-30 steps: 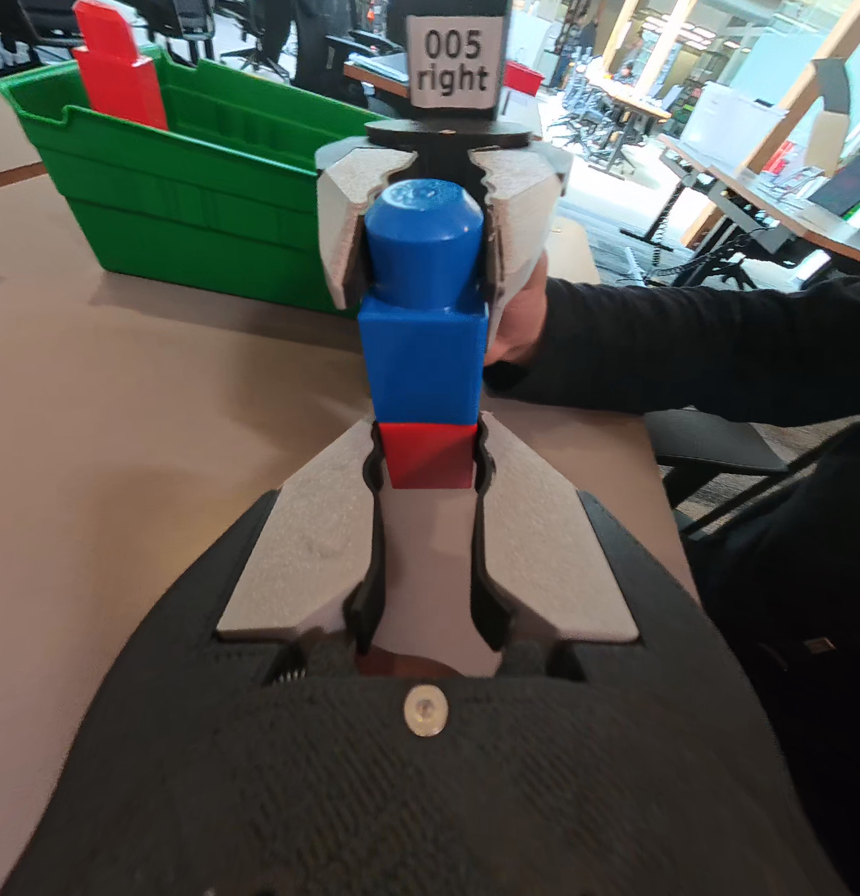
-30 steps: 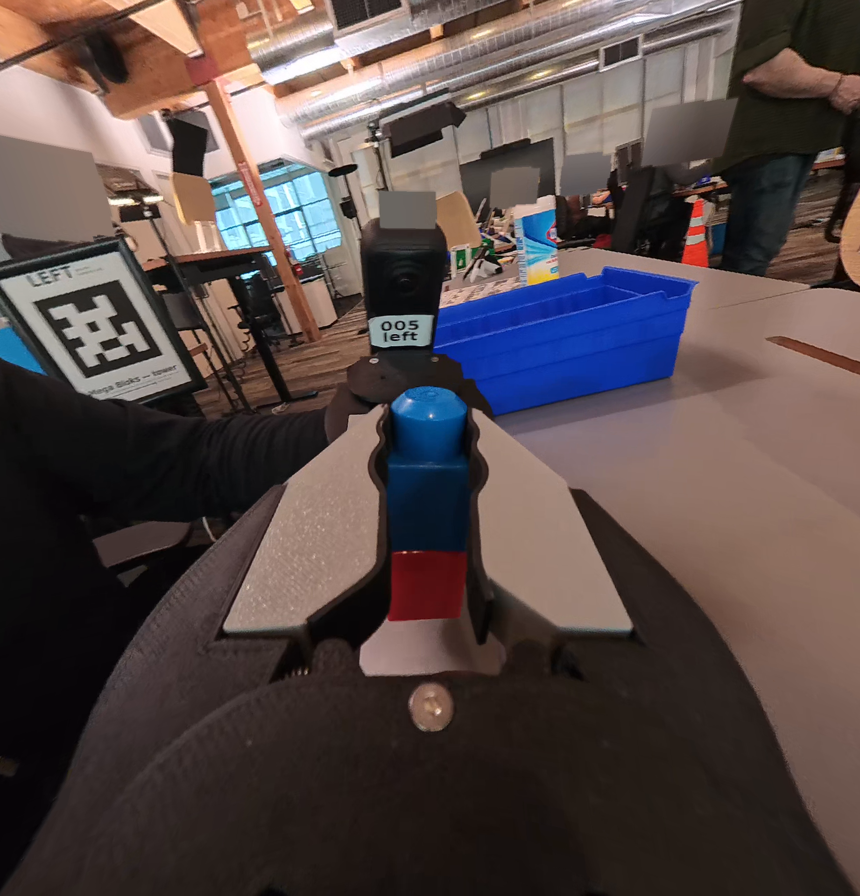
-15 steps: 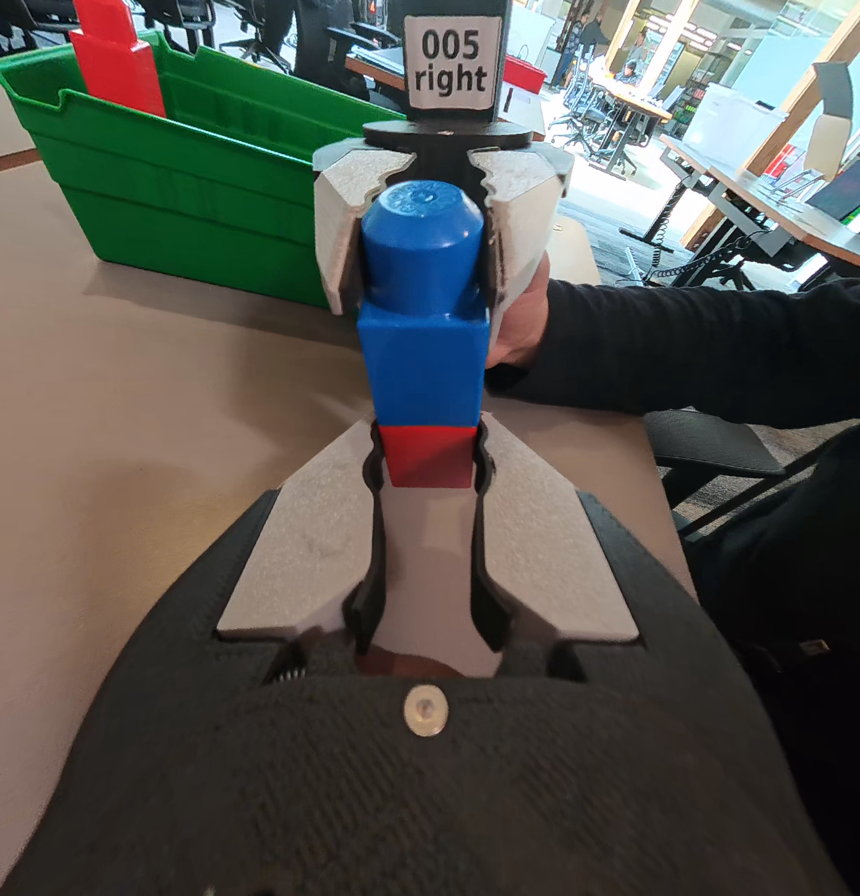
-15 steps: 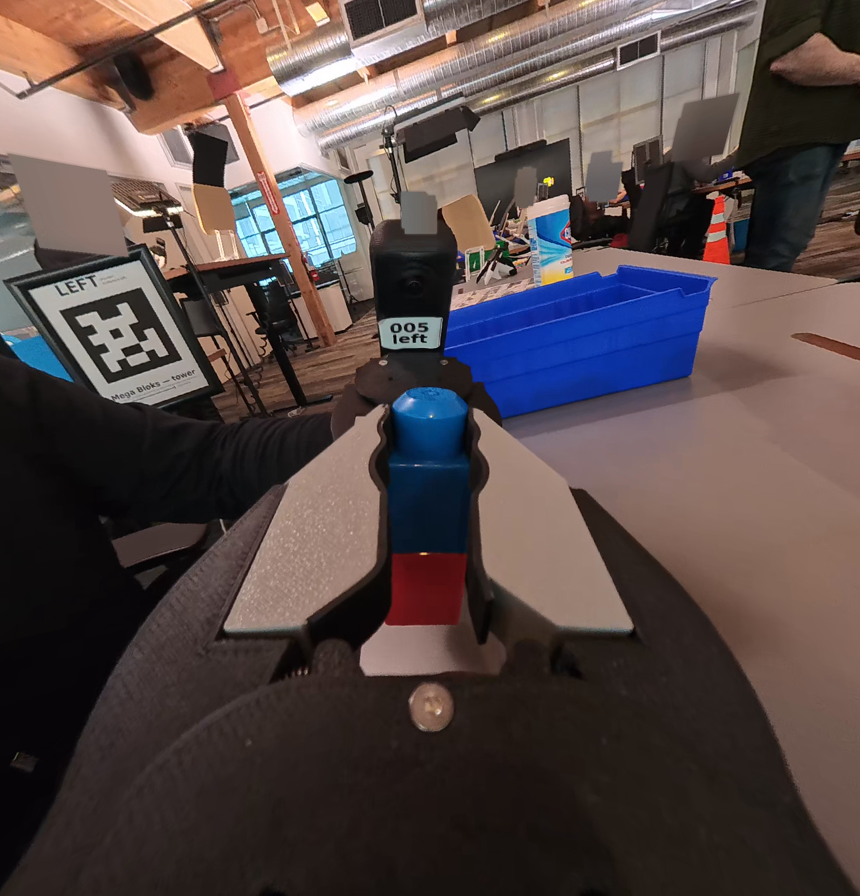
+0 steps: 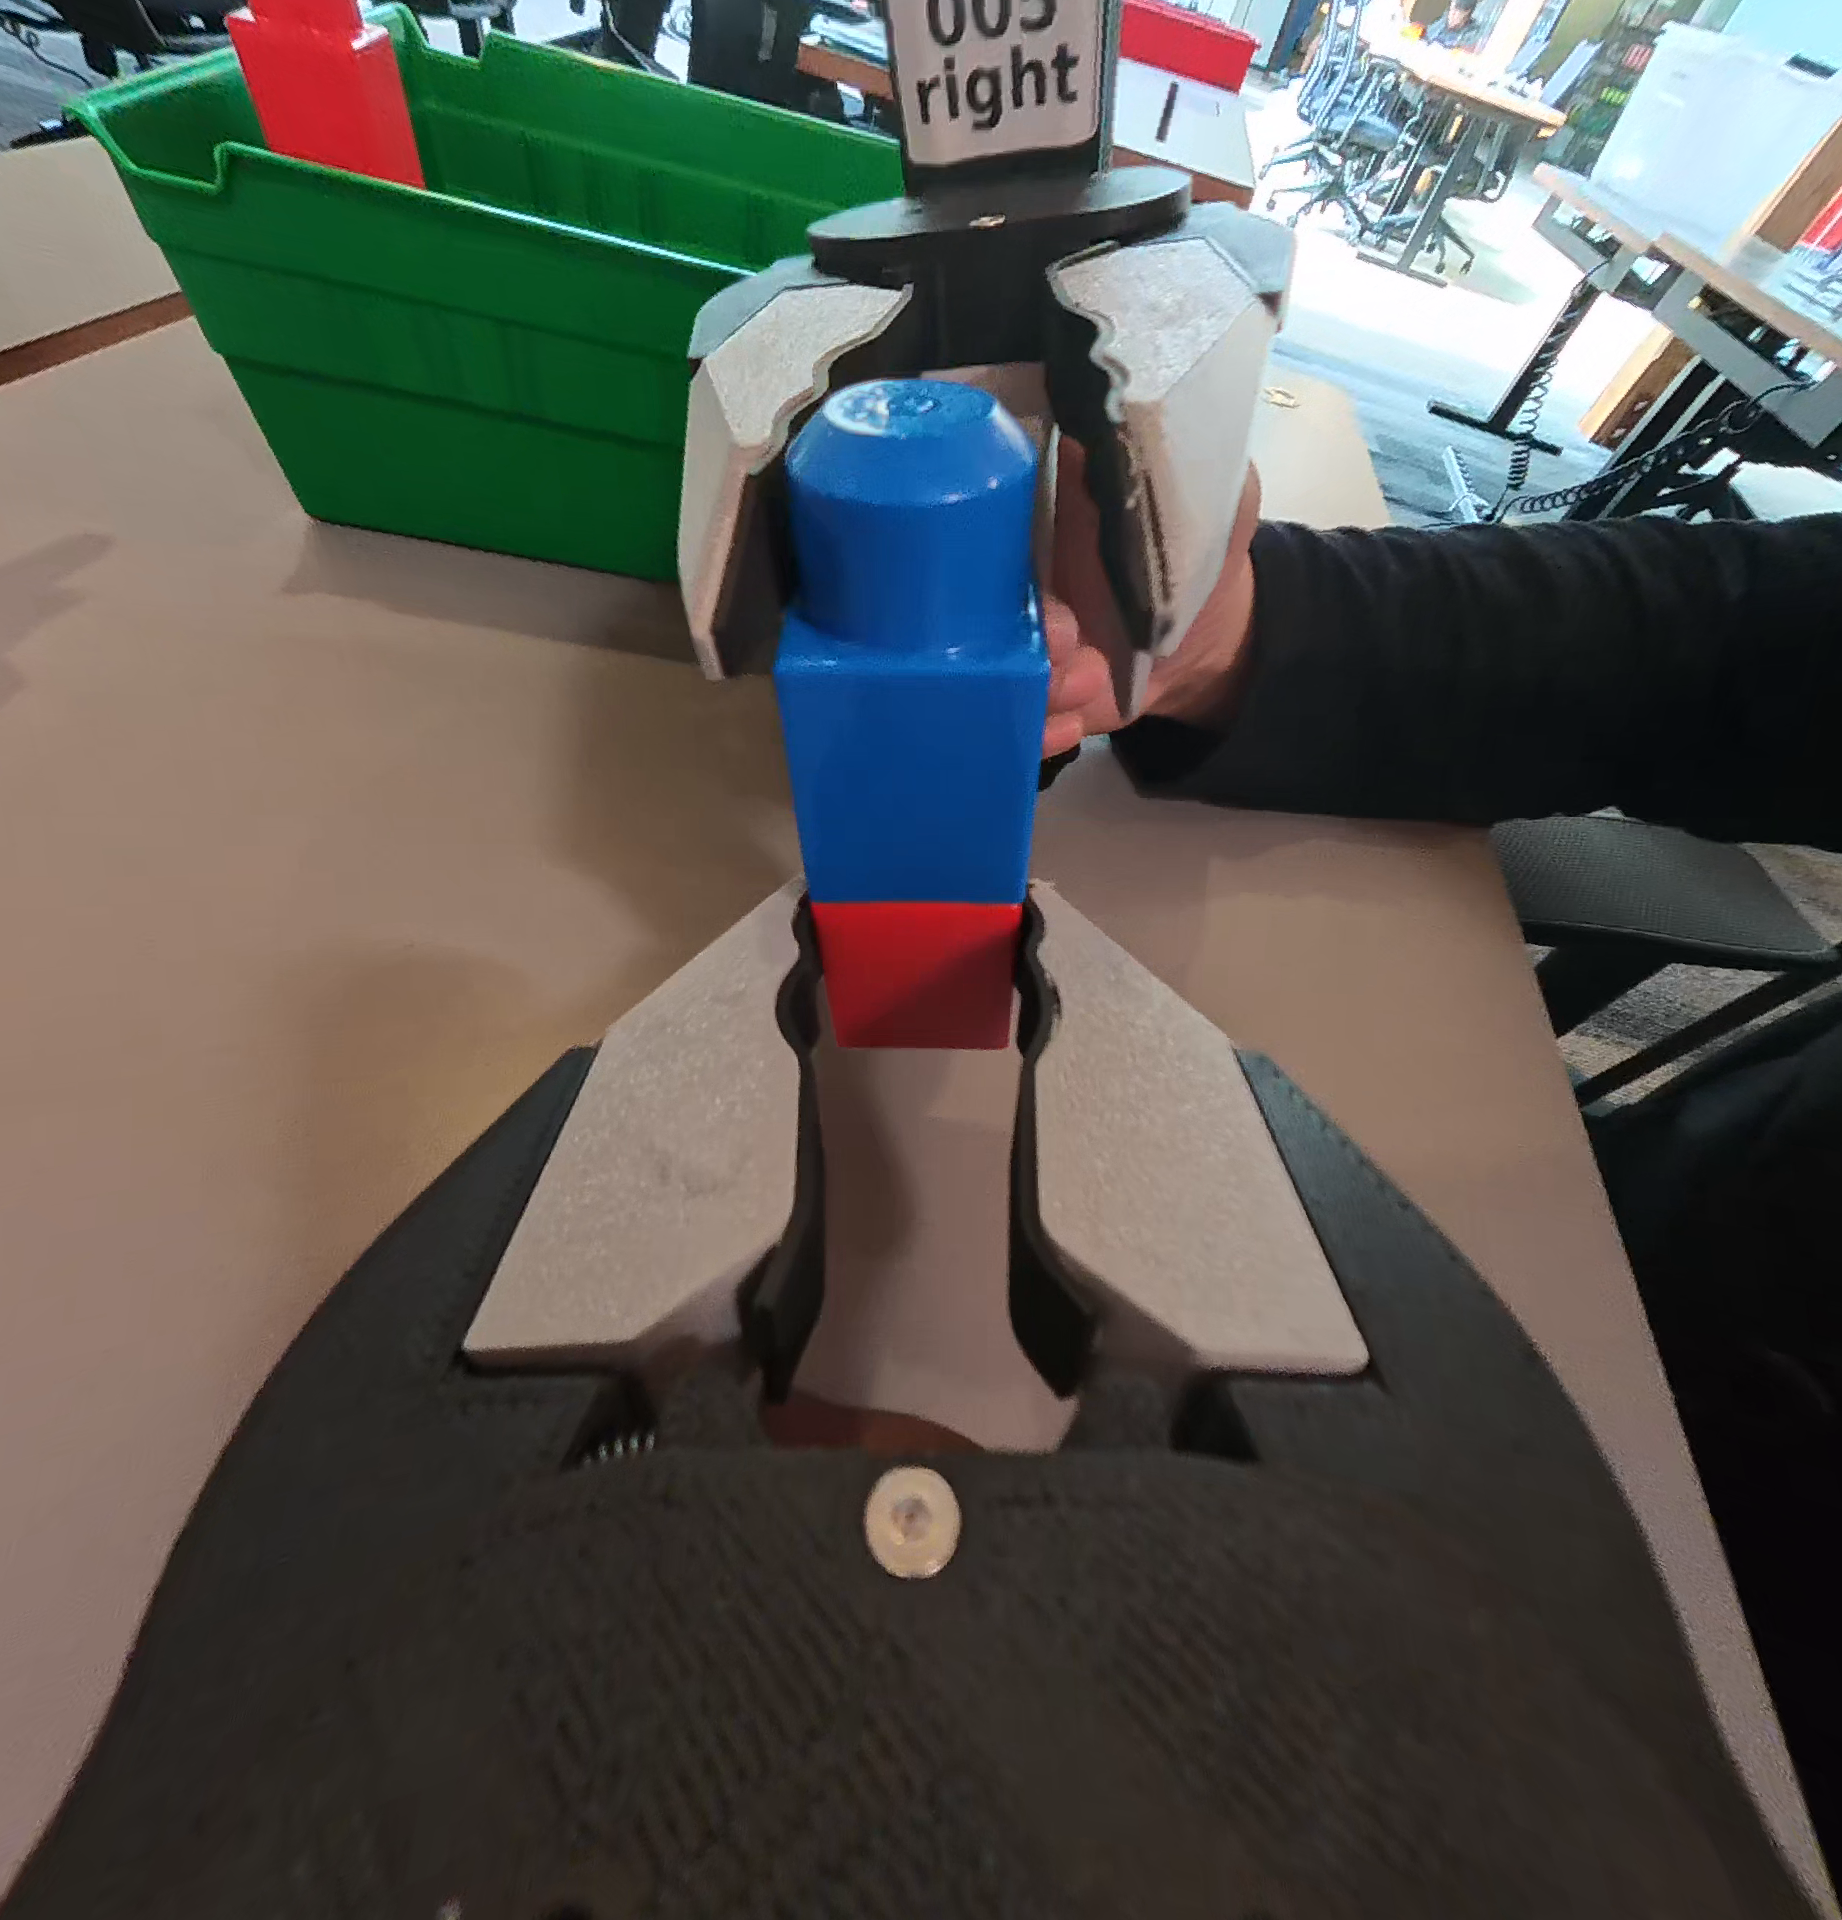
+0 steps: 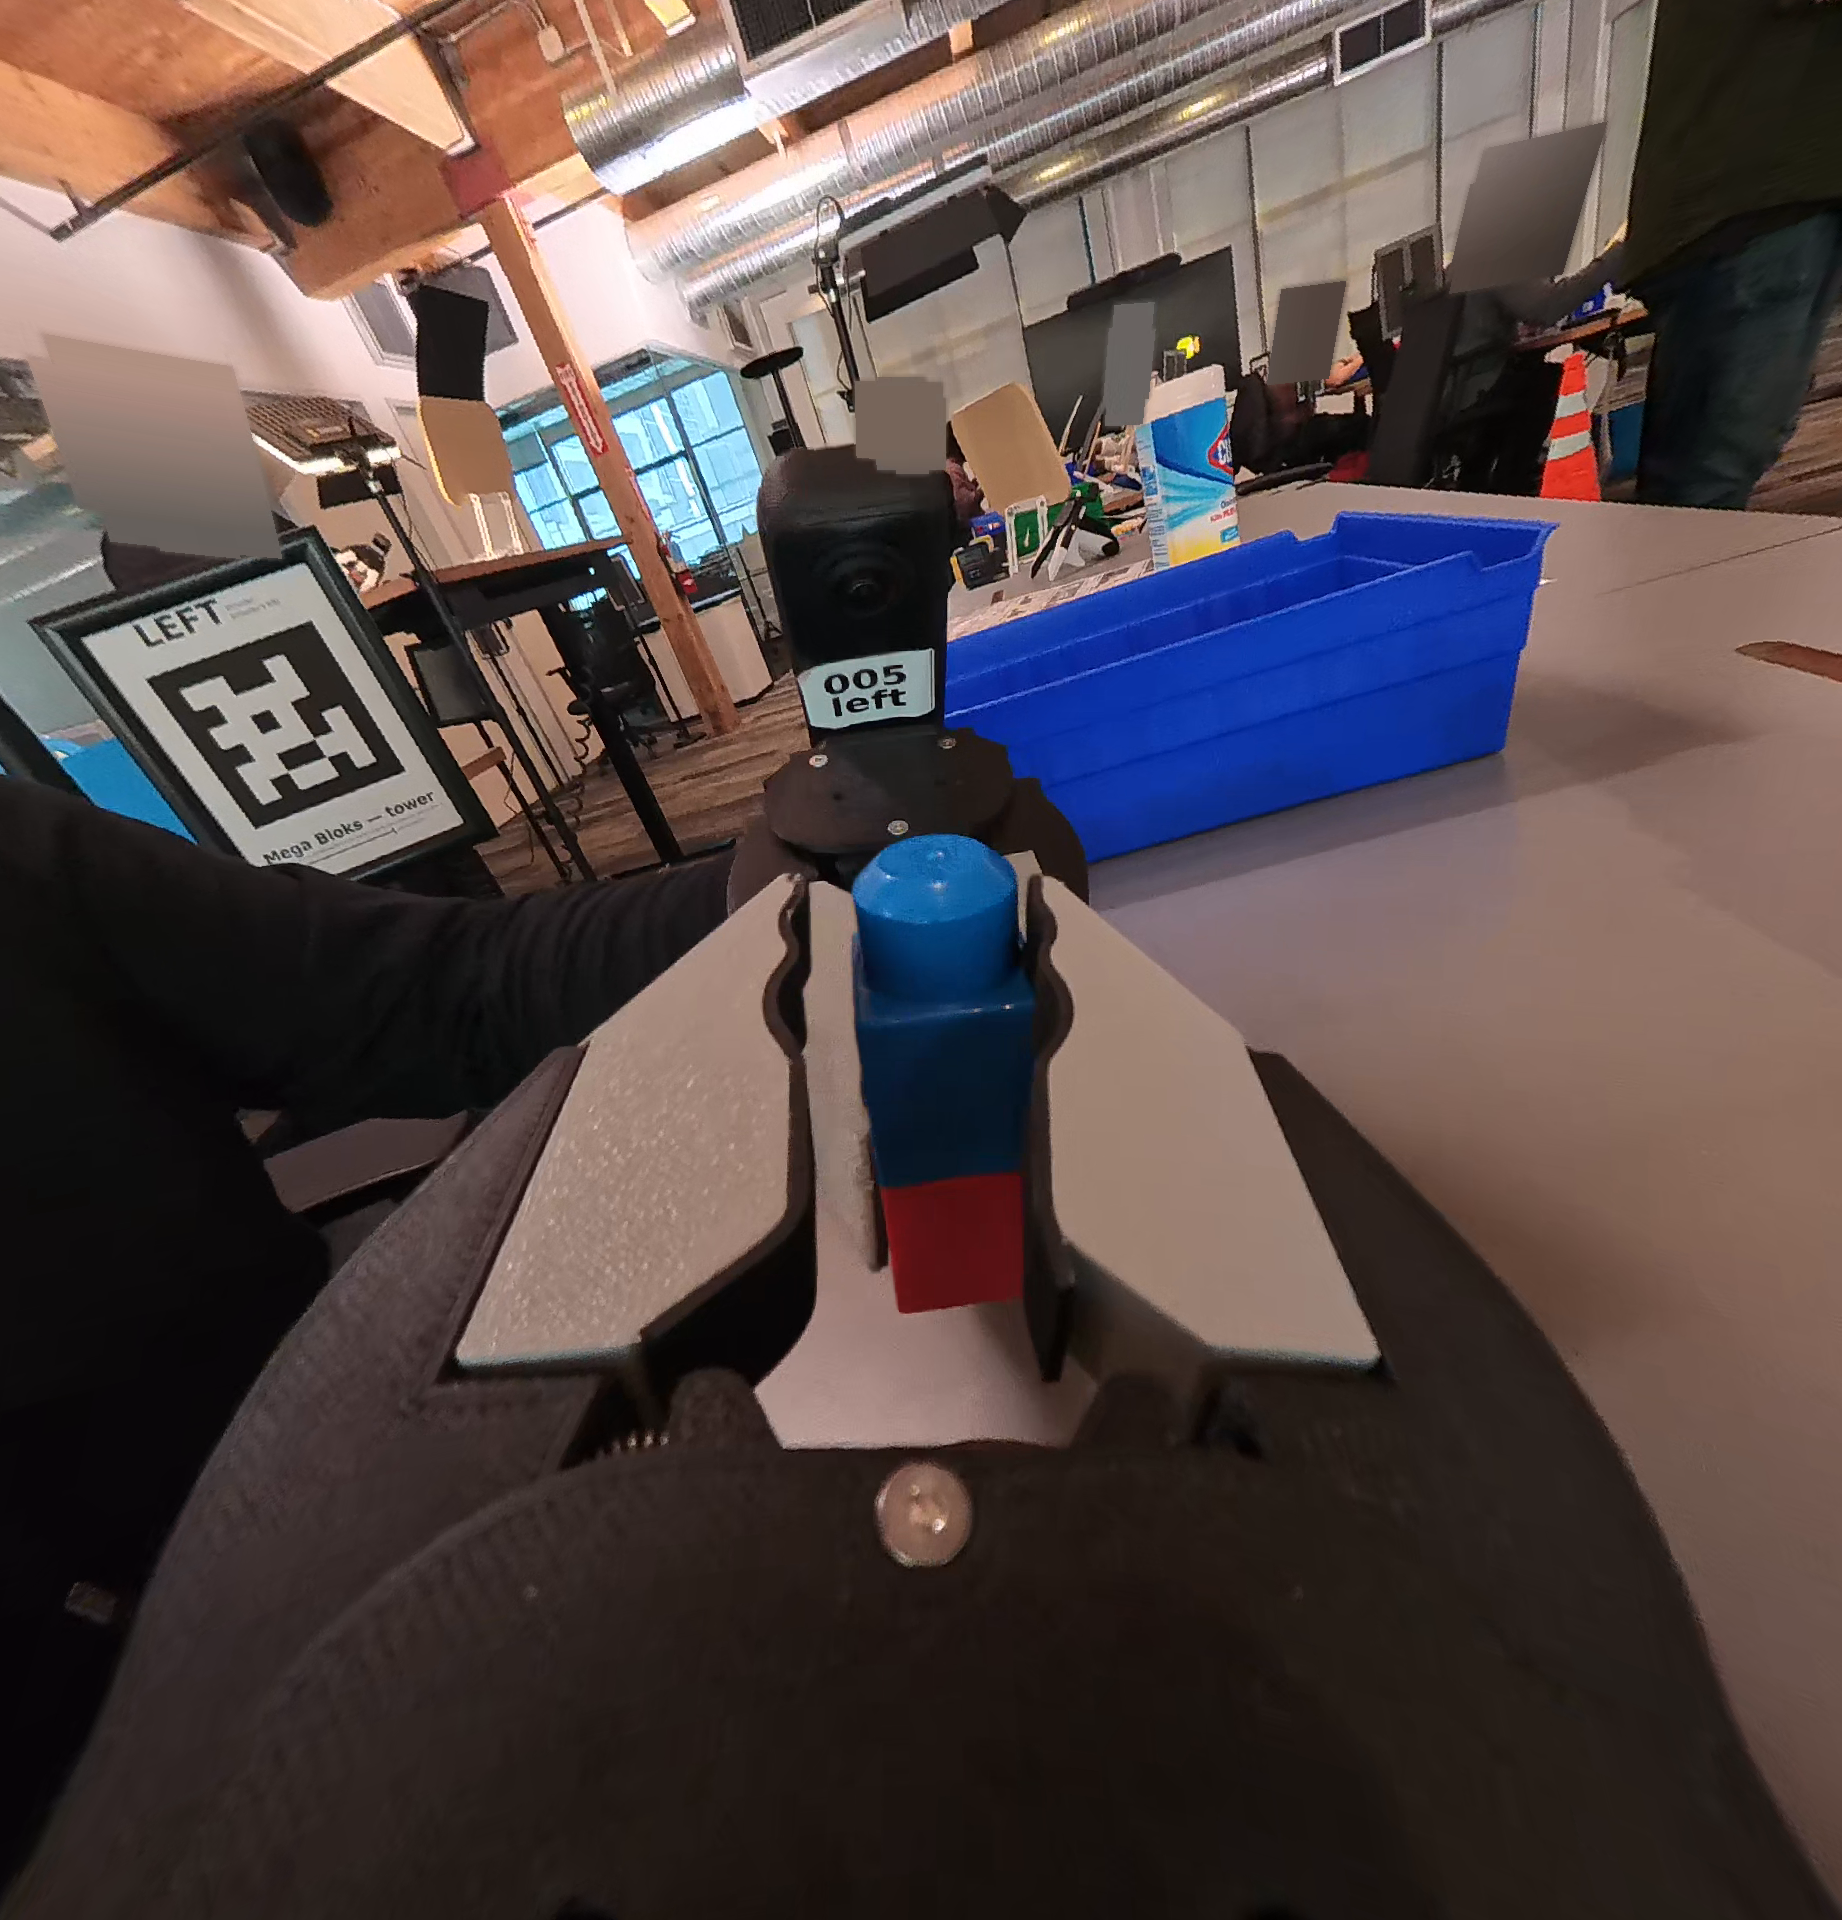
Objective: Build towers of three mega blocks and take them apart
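Note:
A blue mega block (image 5: 912,727) sits on a red block (image 5: 917,977), upright near the table's front edge. My left gripper (image 5: 917,935) is shut on the red block at its fingertips. My right gripper (image 5: 927,582) faces it from across the table, its jaws spread either side of the blue block's round stud. In the right wrist view the blue block (image 6: 943,1070) and red block (image 6: 953,1242) stand between the right gripper's (image 6: 922,914) fingers, with a gap on the left side. The left gripper's body (image 6: 865,810) shows behind the stack.
A green bin (image 5: 481,343) at the back left holds another red block (image 5: 325,94). A blue bin (image 6: 1260,686) stands on the grey table (image 6: 1519,1039). A framed marker sign (image 6: 262,707) and a wipes canister (image 6: 1187,468) stand farther off. A person (image 6: 1748,260) stands at the far right. One gripper's finger ends stand about 7 centimetres off the other's.
The right gripper's jaws have spread apart and no longer clamp the blue block. The left gripper still holds the red block, and the stack has hardly moved.

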`<state>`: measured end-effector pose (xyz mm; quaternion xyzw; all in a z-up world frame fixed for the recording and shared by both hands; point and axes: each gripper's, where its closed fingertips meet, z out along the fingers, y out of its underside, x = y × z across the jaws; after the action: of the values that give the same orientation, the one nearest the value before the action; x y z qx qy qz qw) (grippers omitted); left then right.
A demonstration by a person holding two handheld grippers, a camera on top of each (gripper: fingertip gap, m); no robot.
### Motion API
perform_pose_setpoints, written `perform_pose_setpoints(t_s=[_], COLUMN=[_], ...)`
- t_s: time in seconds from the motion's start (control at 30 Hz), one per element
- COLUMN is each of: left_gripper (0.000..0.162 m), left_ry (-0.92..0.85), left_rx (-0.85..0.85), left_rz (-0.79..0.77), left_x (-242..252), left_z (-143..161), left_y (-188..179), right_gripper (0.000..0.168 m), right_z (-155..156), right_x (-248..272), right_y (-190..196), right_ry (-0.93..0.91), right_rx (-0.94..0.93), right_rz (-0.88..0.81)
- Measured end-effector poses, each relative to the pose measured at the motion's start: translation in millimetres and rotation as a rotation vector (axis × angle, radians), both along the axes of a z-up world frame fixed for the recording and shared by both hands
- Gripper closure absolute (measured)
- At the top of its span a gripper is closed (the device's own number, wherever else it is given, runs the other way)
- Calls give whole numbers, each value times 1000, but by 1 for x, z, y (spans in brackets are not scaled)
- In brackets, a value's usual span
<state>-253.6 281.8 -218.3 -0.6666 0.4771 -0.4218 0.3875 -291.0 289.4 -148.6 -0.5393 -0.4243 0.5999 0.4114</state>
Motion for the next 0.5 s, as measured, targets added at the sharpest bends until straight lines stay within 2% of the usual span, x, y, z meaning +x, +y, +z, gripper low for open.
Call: perform_pose_setpoints(t_s=[0.3, 0.37, 0.4, 0.5], left_gripper=[128, 128, 128, 127], left_ry=[44, 75, 88, 110], left_rx=[37, 64, 69, 83], left_rz=[36, 42, 42, 73], left_x=[-7, -8, -9, -10], left_z=[-8, -14, -16, -18], left_y=[9, 11, 11, 15], right_gripper=[120, 124, 136, 141], right_z=[-11, -17, -21, -24], right_x=[-2, -3, -3, -1], right_y=[3, 5, 9, 13], right_ry=[-107, -143, -168, -204], right_rx=[84, 102, 114, 146], right_rz=[-64, -83, -112, -140])
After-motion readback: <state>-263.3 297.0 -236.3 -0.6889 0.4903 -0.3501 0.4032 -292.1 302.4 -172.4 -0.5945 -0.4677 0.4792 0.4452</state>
